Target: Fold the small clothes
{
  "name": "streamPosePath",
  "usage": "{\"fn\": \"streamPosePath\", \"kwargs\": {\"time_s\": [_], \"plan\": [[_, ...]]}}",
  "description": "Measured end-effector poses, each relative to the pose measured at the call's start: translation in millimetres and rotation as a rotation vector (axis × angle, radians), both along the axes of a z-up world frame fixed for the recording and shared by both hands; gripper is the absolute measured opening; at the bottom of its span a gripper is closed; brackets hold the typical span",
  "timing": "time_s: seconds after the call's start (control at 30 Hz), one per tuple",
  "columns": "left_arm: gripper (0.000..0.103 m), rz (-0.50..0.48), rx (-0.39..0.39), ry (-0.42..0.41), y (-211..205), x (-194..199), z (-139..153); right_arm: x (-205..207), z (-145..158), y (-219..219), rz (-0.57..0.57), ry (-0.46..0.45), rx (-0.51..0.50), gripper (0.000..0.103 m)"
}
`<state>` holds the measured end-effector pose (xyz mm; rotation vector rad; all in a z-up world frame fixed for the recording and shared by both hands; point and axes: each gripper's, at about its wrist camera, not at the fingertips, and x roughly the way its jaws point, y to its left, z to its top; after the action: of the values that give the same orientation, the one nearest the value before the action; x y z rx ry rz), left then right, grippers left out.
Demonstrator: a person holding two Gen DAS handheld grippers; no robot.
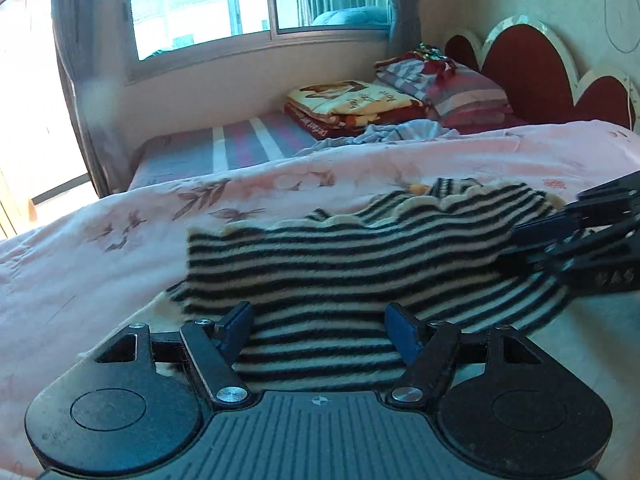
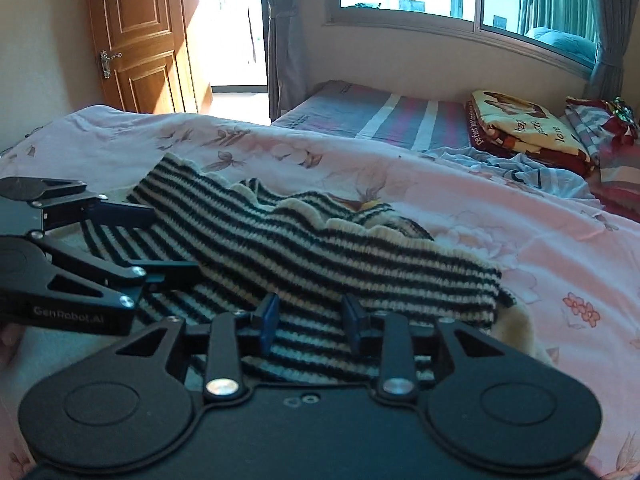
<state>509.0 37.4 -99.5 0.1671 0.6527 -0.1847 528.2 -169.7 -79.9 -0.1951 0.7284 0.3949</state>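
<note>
Striped knitwear [image 1: 340,248] is spread crosswise on the pink quilt [image 1: 120,248], directly ahead of both grippers; left gripper [image 1: 320,332] and right gripper [image 2: 310,322] are parted, nothing clasped.

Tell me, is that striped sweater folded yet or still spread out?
Partly folded: the striped sweater lies doubled over itself on the pink bedspread, scalloped hem on top, rumpled, not a neat finished fold.

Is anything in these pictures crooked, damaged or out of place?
Nothing is damaged. The striped garment lies rumpled and askew on the pink bedspread, its scalloped edge bunched. Beyond it, a light blue cloth lies crumpled.
</note>
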Motion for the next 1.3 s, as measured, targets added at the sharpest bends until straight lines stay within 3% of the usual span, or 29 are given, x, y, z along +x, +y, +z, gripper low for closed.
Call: {"fn": "streamPosePath", "kwargs": {"time_s": [0.1,0.17,0.2,0.27,0.33,0.43,0.53,0.67,0.8,0.87,0.97,1.07,1.13,1.2,1.3], "plan": [[0.083,0.087,-0.03,0.015,42,-7,-3,-2,1,-49,-0.126,-0.008,0.001,0.031],[0.084,0.112,-0.076,0.039,58,-5,-2,-5,2,-66,-0.123,0.011,0.056,0.03],[0.084,0.128,-0.074,0.038,57,-5,1,-7,4,-63,-0.14,0.013,0.032,0.037],[0.084,0.118,-0.066,-0.011,47,-14,13,-18,16,-55,-0.141,-0.021,0.056,0.038],[0.084,0.067,-0.107,-0.043,32,-27,24,-37,28,-41,-0.073,-0.061,0.098,0.038],[0.084,-0.002,-0.124,-0.023,4,-45,25,-61,24,-4,0.043,-0.04,0.065,0.036],[0.084,-0.039,-0.063,0.015,-18,-57,11,-75,9,22,0.095,-0.005,0.015,0.036],[0.084,-0.028,-0.043,0.012,5,-77,0,-89,5,8,0.055,-0.017,-0.034,0.037],[0.091,0.041,-0.053,0.019,45,-89,4,-94,8,-40,-0.056,0.025,0.049,0.038],[0.091,0.071,-0.07,0.019,45,-93,11,-102,18,-34,-0.087,0.01,0.049,0.037],[0.091,0.038,-0.108,-0.013,24,-105,23,-121,31,-9,-0.01,-0.034,0.114,0.037],[0.091,-0.009,-0.079,0.003,-4,-116,16,-133,23,26,0.052,-0.013,0.068,0.037],[0.091,0.006,-0.023,0.02,-15,-121,2,-139,4,45,0.054,0.01,-0.025,0.037],[0.091,0.008,-0.034,-0.003,-11,-128,-1,-149,-3,52,0.066,-0.054,-0.081,0.038],[0.091,0.045,-0.039,0.004,6,-134,2,-155,1,44,0.063,-0.052,-0.091,0.038]]}}
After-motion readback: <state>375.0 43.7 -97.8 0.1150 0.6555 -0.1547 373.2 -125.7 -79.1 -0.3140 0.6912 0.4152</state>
